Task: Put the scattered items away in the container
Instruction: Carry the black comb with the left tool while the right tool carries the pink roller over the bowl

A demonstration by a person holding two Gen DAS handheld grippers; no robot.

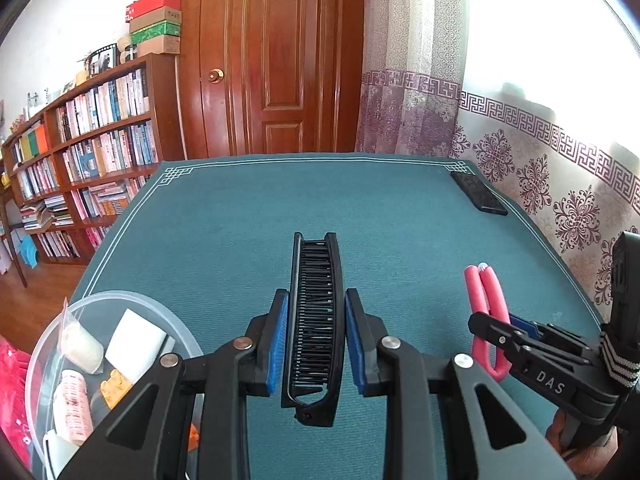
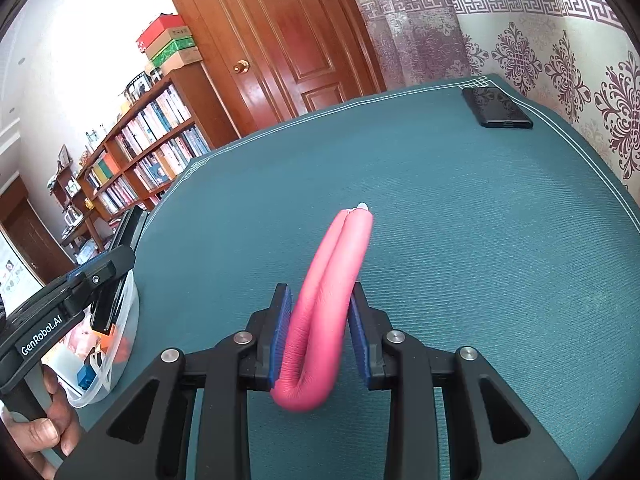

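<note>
A black folding comb (image 1: 314,320) stands upright between the blue pads of my left gripper (image 1: 316,294), which is shut on it above the teal table mat (image 1: 240,220). A pink foam hair roller (image 2: 332,280), bent double, sits in my right gripper (image 2: 320,288), shut on it near its fold. From the left wrist view the right gripper (image 1: 496,320) and roller (image 1: 486,296) are at the right. The clear plastic container (image 1: 108,294) is at the lower left, holding a white block, a bagged item, a yellow brick and a pink roll. In the right wrist view the left gripper (image 2: 116,276) hangs over the container (image 2: 128,312).
A black phone (image 1: 478,196) (image 2: 496,108) lies at the mat's far right corner by the patterned curtain. A bookshelf (image 1: 92,152) and a wooden door (image 1: 272,56) stand beyond the table's far and left edges. A hand (image 2: 44,428) holds the left gripper's handle.
</note>
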